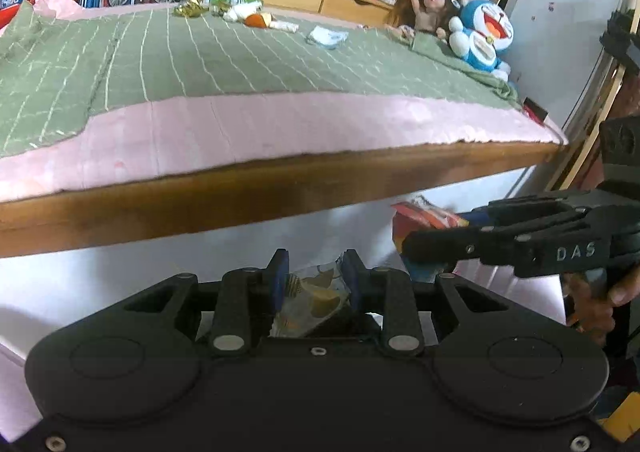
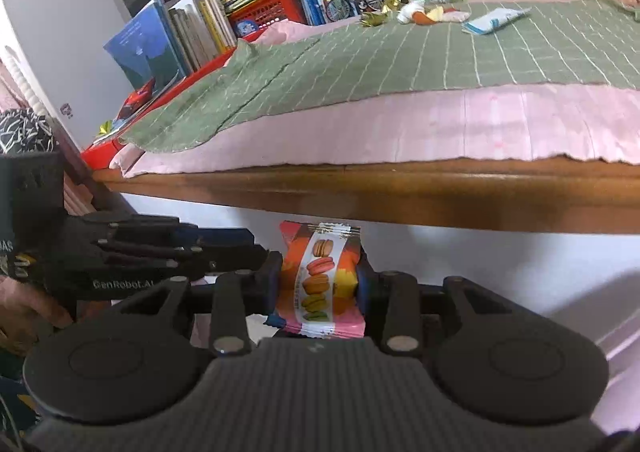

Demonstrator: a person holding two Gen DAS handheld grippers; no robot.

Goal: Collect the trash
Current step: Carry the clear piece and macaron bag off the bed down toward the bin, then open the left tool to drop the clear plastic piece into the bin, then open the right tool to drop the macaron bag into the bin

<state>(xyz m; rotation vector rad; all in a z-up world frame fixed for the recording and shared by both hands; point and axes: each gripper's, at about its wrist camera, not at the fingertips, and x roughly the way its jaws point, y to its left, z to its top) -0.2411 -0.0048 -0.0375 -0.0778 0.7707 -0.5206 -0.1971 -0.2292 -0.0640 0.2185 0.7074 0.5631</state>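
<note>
Two wrappers [image 2: 320,280] [image 1: 312,300] between tool fingers [image 2: 360,284].

- The clear wrapper [image 1: 310,302] in the left claw [image 1: 316,272] is hidden at its lower part by the claw's body; its print is too blurred to read.
- The macaron packet [image 2: 320,280] in the right claw [image 2: 319,280] has its sides covered by the pads.
- The far trash pile [image 1: 240,9] on the bed [image 1: 280,131] is too small to identify piece by piece.
- The person's hand [image 1: 592,304] is cut off at the right edge.
</note>
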